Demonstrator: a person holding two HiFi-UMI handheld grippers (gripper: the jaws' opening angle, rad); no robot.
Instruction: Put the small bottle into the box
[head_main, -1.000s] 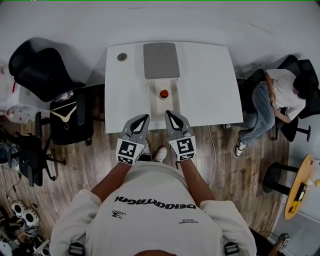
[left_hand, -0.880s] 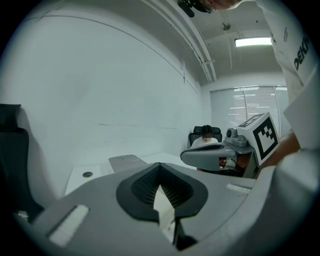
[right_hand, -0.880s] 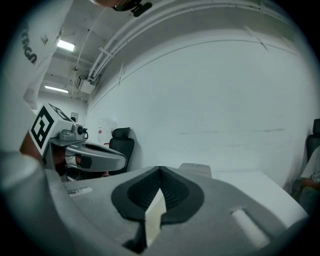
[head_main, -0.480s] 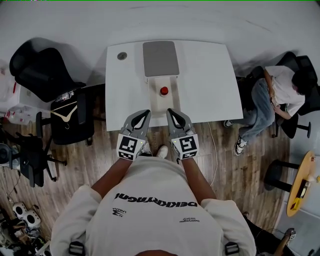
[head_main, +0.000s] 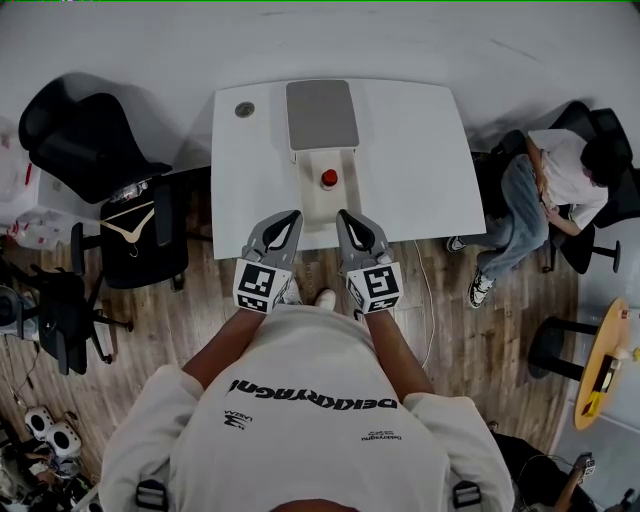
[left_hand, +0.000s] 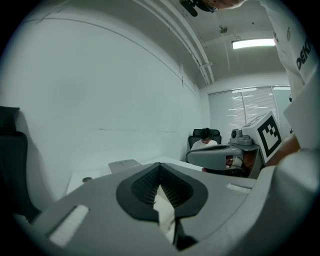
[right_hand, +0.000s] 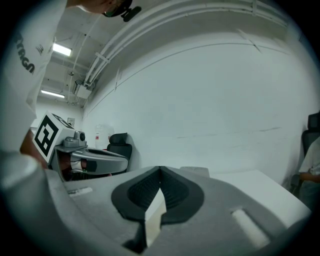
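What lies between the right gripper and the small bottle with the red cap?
Nothing: the head view shows only bare white surface between the right gripper and the small bottle.

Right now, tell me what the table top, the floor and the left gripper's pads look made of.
Table top: smooth matte white, likely laminate or painted board.
Floor: wood or wood-look planks, with grain and seams.
Pads of the left gripper: black, finely ribbed, probably rubber.

small bottle (head_main: 328, 179) on the table (head_main: 420, 170), left tool (head_main: 291, 215) and right tool (head_main: 343, 214) abreast before it.
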